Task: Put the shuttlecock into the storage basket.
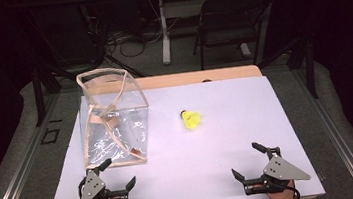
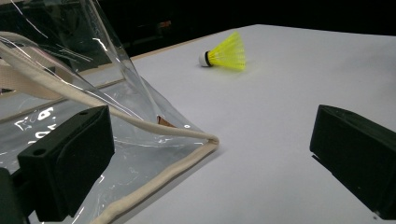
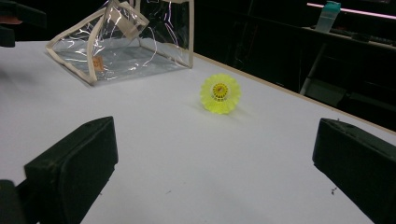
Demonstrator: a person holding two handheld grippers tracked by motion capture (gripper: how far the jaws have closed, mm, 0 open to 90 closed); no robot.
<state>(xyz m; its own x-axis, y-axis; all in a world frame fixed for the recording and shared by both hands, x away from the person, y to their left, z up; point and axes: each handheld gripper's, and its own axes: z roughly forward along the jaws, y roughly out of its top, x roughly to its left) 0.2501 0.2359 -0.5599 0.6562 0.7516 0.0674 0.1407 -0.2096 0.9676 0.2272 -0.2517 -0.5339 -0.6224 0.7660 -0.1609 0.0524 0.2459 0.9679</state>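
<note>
A yellow shuttlecock (image 1: 192, 119) with a white cork lies on its side near the middle of the white table (image 1: 230, 143); I also see the shuttlecock (image 2: 225, 52) from the left and the shuttlecock (image 3: 220, 93) from the right. A clear plastic bag (image 1: 112, 118) with cream trim stands at the left of the table, its mouth open upward. My left gripper (image 1: 120, 173) rests open just in front of the bag, whose near corner (image 2: 205, 140) lies between the jaws, untouched. My right gripper (image 1: 248, 161) sits open at the front right, nothing between its jaws.
A wooden strip (image 1: 197, 77) edges the table's far side. Beyond it stand a folding chair (image 1: 228, 20) and a white table leg (image 1: 163, 30) with cables on the floor. A bottle (image 3: 331, 15) stands on a far shelf.
</note>
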